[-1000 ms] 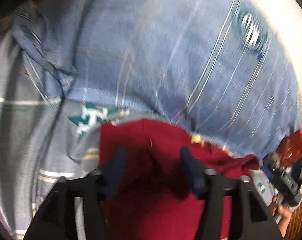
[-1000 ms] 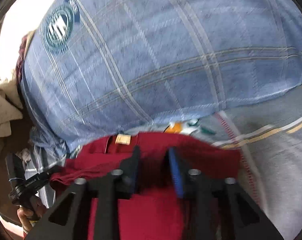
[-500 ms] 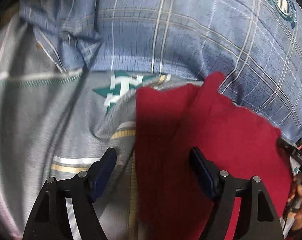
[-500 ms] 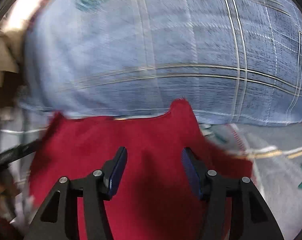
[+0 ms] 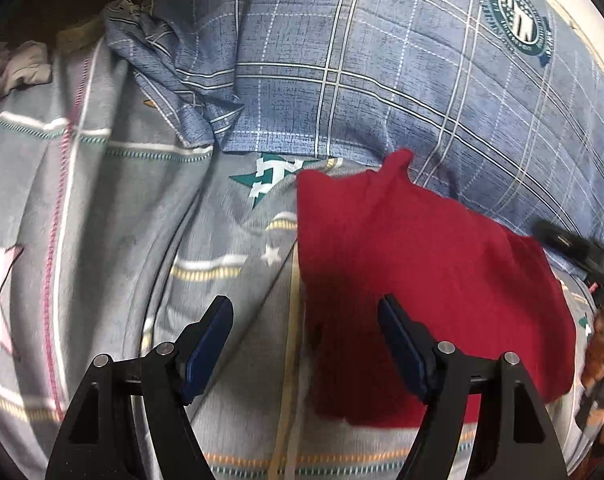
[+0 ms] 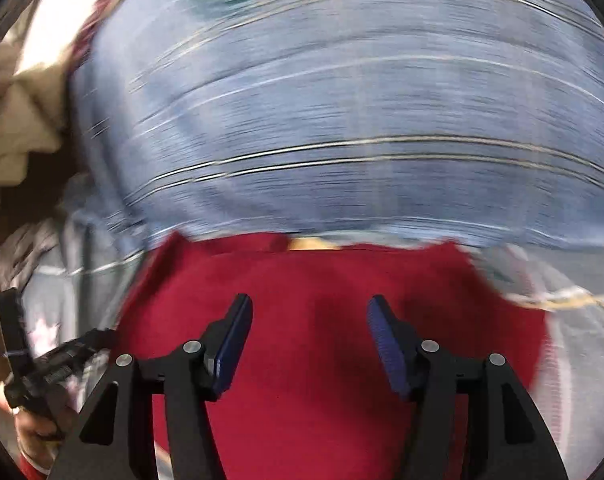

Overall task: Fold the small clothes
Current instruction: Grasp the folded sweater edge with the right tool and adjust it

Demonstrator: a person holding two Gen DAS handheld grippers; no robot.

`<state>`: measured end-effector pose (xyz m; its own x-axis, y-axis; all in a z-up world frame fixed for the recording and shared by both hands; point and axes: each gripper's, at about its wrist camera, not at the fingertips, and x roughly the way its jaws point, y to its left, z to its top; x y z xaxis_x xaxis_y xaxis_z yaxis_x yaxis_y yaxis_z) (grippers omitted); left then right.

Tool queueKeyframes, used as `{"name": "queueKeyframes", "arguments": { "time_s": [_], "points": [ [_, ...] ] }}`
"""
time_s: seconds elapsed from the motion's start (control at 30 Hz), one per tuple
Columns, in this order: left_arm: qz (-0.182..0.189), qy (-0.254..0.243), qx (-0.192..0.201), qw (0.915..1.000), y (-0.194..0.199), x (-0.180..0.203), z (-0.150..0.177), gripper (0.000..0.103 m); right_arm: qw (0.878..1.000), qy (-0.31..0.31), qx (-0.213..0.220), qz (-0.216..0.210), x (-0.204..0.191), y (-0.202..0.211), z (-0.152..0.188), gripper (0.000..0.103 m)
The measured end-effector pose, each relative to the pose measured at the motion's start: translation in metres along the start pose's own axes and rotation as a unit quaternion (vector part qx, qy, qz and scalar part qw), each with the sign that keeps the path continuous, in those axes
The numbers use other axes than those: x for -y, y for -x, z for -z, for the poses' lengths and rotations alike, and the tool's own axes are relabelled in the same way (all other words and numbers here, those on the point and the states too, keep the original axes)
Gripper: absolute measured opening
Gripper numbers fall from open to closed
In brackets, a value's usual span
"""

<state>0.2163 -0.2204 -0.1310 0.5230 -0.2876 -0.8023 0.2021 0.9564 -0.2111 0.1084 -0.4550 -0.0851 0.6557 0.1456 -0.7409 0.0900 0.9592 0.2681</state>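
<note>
A small dark red garment point(image 5: 421, 280) lies flat on the grey patterned bed sheet point(image 5: 102, 220), its far edge against a blue plaid pillow point(image 5: 381, 80). My left gripper point(image 5: 305, 320) is open and empty, above the garment's left edge. In the right wrist view the red garment point(image 6: 321, 280) fills the lower middle. My right gripper point(image 6: 309, 320) is open and empty just above it. That view is motion-blurred.
The blue plaid pillow point(image 6: 341, 120) spans the back in the right wrist view. A beige cloth point(image 6: 14, 120) lies at its far left. The other hand-held gripper shows at the right edge of the left wrist view point(image 5: 581, 252) and at the lower left of the right wrist view point(image 6: 42, 372).
Both grippers have let go of the red garment and opened. It now lies spread on the sheet. Both grippers have drawn back from it.
</note>
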Motion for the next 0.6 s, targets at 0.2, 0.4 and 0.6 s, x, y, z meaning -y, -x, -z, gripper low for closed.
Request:
{"name": "queueKeyframes", "arguments": {
  "time_s": [0.2,0.4,0.6],
  "points": [
    [0.010,0.025,-0.001,0.9996,-0.004,-0.025,0.011,0.075,0.995,0.096,-0.034,-0.003,-0.094,-0.069,-0.009,0.048],
    [0.028,0.025,-0.017,0.9991,-0.020,-0.036,0.006,0.077,0.991,0.106,-0.075,0.023,-0.136,-0.148,-0.016,0.043],
    [0.048,0.039,-0.029,0.9977,-0.022,-0.045,0.007,0.077,0.988,0.108,-0.096,0.052,-0.143,-0.156,-0.011,0.045]
  ]
}}
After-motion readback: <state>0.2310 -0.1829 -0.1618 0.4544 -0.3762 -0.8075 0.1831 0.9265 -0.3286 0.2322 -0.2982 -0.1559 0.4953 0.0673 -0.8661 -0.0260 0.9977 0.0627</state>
